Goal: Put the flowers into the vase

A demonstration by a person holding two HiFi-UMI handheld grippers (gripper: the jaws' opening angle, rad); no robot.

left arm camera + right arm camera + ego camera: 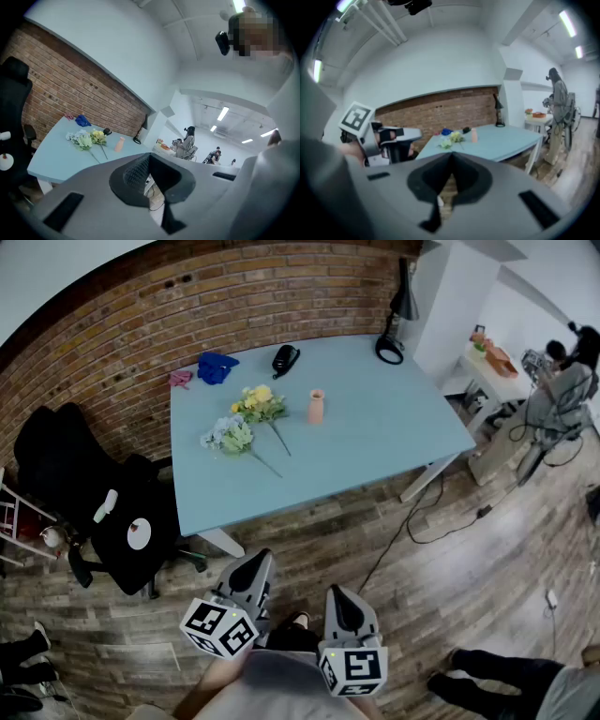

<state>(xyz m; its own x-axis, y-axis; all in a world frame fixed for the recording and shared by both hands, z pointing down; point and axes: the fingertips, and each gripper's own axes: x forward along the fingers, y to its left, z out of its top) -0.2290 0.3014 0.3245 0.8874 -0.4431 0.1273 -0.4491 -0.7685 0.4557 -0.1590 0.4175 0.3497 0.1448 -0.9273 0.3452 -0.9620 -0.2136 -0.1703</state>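
Note:
Two flower bunches lie on the light blue table (394, 442): a yellow bunch (258, 405) and a white-green bunch (231, 436), stems toward the near edge. A small orange vase (316, 407) stands upright just right of them. My left gripper (258, 566) and right gripper (338, 597) hang over the wooden floor, well short of the table, both shut and empty. The left gripper view shows the flowers (89, 138) and the vase (120, 143) far off, and so does the right gripper view, with the flowers (450, 138) and the vase (474, 135).
A blue cloth (215, 367), a pink item (180, 378), a black object (285, 359) and a black desk lamp (396, 324) sit along the table's far side. A black office chair (89, 498) stands left of the table. A cable (422, 521) trails over the floor. People stand at right.

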